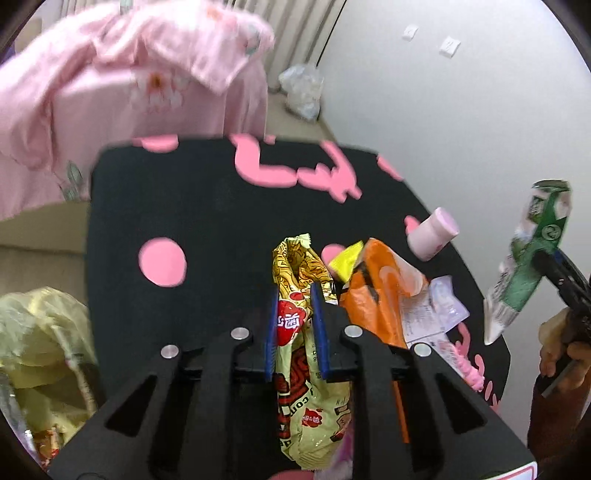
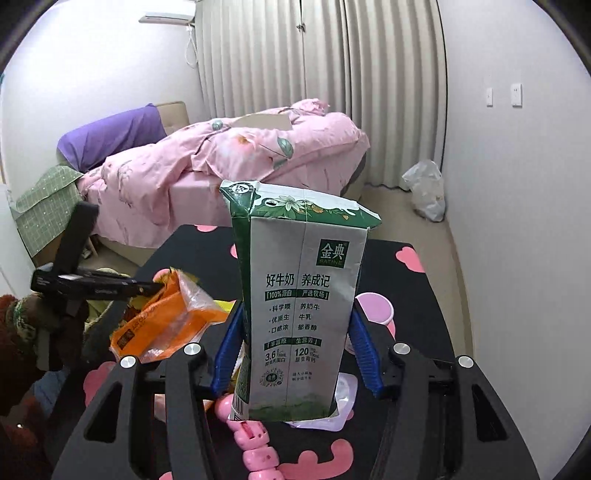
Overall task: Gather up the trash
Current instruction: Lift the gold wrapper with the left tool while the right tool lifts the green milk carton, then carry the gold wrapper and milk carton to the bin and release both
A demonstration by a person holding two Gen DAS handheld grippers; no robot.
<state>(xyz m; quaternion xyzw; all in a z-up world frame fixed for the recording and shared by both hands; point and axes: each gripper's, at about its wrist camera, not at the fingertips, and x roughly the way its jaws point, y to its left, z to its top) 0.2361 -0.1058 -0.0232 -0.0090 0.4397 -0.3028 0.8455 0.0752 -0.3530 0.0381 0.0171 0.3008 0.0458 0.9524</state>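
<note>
Left gripper (image 1: pixel 294 326): blue pads clamped on a yellow snack wrapper (image 1: pixel 301 332), which runs up between the fingers over the black table (image 1: pixel 207 206).
Right gripper (image 2: pixel 297 354): closed on both sides of a green-and-white milk carton (image 2: pixel 299 314), held upright above the table (image 2: pixel 417 291).
Only in the left view: the snack wrapper's red badges and brown swirl print; a yellow-lined bin (image 1: pixel 40 339) at the table's left edge with more wrappers inside; the carton (image 1: pixel 528 258) seen side-on and tilted at far right; a paper slip (image 1: pixel 432 314) just right of the orange bag (image 1: pixel 376 295).
Only in the right view: the carton's front panel; a purple pillow (image 2: pixel 110 138) on the bed; an air conditioner (image 2: pixel 166 15) high on the wall; the left gripper (image 2: pixel 155 286) coming in from the left, touching the orange bag (image 2: pixel 166 321).
In both views: pink bedding (image 1: pixel 110 92) (image 2: pixel 236 155), a clear plastic bag (image 1: pixel 301 88) (image 2: pixel 424 188) on the floor by the curtain, a pink cup (image 1: pixel 432 232) (image 2: pixel 373 308) on its side, a pink bead-like strip (image 1: pixel 465 363) (image 2: pixel 255 439).
Carton writing: "金典 SATINE", then "好牛奶 养成记", "100%", "3.6" and "120".
Snack wrapper writing: too warped to read.
Orange bag print: dark lettering, too blurred to read.
</note>
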